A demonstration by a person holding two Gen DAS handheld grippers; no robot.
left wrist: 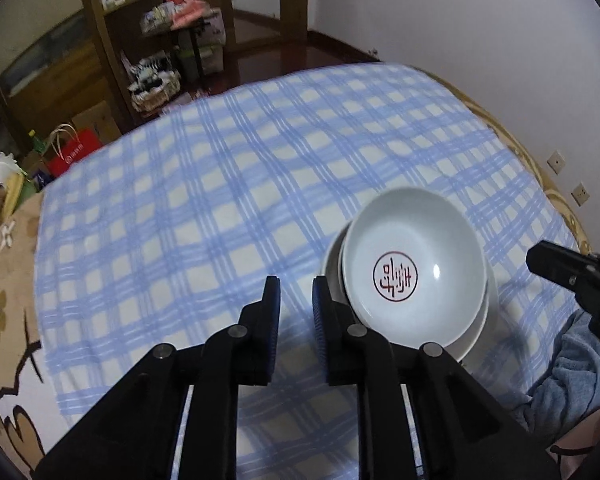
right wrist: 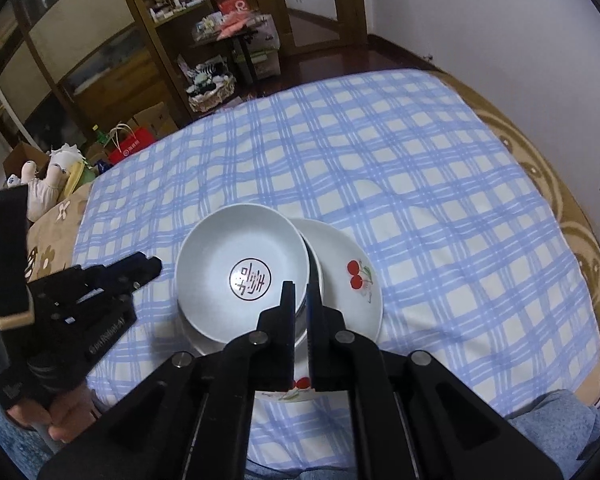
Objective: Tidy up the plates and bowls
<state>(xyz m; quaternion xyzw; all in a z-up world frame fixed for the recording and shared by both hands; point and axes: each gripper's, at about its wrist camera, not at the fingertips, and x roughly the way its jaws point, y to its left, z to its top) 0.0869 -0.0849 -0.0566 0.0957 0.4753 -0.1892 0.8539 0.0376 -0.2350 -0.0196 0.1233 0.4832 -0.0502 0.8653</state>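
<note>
Right tool (right wrist: 300,292): jaws nearly shut, narrow gap, straddling the right rim of the bowl stack at 6 o'clock in its view. Cannot tell if the pads actually bite the rim or just sit over it. Left tool (left wrist: 296,288): jaws apart, nothing between them, hovering just left of the stack, about 9 o'clock from it.

Stack: top bowl (right wrist: 242,270) with a red seal mark, nested off-centre in at least one more bowl (right wrist: 314,268), all on a cherry plate (right wrist: 348,276). Plate lies on a blue check cloth (right wrist: 420,200) over what looks like a bed (right wrist: 572,216), not a counter.

Risks:
- Top bowl sits skewed to 9 o'clock, tilted. Any lift or nudge at the right rim likely slides it off the stack.
- Glazed rim plus narrow pads means a weak pinch; bowl may rotate and drop out.
- Soft bedding underneath: stack rocks under downward force, cloth may bunch and drag the plate.
- If the pinch takes two rims at once, the lower bowl could come up, then fall.
- Left tool is near enough to clip the bowl edge.
</note>
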